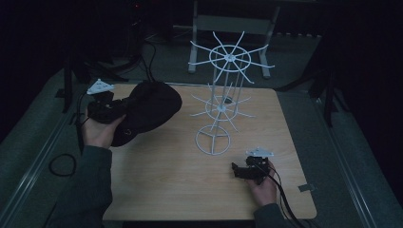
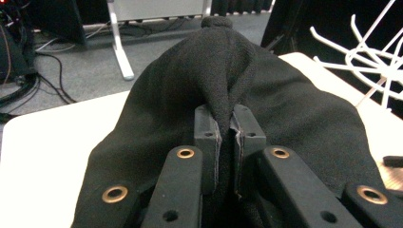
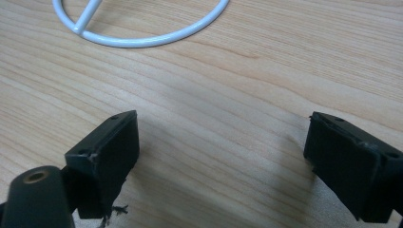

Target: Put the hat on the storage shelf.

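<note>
A black cloth cap lies bunched at the table's left. My left gripper is shut on a fold of it. In the left gripper view the two pads pinch a ridge of the black cap, which rises away from the jaws. A white wire rack with spoked arms stands upright mid-table on a ring base. My right gripper rests low on the table near the front right, open. In the right gripper view its jaws stand wide apart over bare wood, with the rack's ring base just ahead.
The wooden table has rounded corners and dark floor around it. A cable loop lies on the floor at left. A white metal stand and cables sit beyond the far edge. The rack's arms reach out to the cap's right.
</note>
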Demonstrator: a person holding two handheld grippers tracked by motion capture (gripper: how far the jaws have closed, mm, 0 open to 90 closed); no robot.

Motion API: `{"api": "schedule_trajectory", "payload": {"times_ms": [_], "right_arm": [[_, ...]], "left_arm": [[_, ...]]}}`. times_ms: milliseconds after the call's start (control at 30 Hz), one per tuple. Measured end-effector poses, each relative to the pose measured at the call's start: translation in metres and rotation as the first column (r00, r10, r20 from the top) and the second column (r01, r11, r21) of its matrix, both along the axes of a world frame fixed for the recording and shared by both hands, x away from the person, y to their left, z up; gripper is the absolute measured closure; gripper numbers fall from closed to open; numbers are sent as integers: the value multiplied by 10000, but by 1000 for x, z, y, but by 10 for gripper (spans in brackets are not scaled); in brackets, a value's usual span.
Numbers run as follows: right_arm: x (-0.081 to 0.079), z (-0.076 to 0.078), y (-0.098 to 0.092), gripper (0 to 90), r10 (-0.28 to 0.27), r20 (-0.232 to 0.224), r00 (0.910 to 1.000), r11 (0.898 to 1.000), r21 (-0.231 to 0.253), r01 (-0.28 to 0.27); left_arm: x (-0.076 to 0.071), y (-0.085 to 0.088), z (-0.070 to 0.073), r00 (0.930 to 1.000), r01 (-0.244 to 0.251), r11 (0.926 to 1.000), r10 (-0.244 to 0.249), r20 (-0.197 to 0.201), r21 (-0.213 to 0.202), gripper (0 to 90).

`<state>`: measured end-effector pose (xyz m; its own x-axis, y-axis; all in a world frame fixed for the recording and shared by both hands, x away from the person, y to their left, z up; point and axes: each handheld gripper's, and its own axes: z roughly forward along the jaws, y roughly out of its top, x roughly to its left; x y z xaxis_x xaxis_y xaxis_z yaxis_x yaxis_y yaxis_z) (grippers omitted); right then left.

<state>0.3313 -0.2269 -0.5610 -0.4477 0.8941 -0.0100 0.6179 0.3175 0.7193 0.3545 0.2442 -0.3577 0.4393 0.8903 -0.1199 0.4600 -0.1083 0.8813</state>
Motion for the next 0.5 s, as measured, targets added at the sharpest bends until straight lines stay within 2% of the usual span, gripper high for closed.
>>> {"api": "schedule_trajectory", "payload": {"times_ms": [200, 500], "right_arm": [[0, 0, 0, 111, 10, -3, 10000, 10000, -7, -10], [0, 0, 0, 112, 1, -5, 10000, 10000, -1, -1]], "left_arm": [[-1, 2, 6, 9998, 136, 9987, -128, 152, -496, 838], [-3, 2, 12, 9991, 223, 9946, -186, 368, -1014, 839]]}}
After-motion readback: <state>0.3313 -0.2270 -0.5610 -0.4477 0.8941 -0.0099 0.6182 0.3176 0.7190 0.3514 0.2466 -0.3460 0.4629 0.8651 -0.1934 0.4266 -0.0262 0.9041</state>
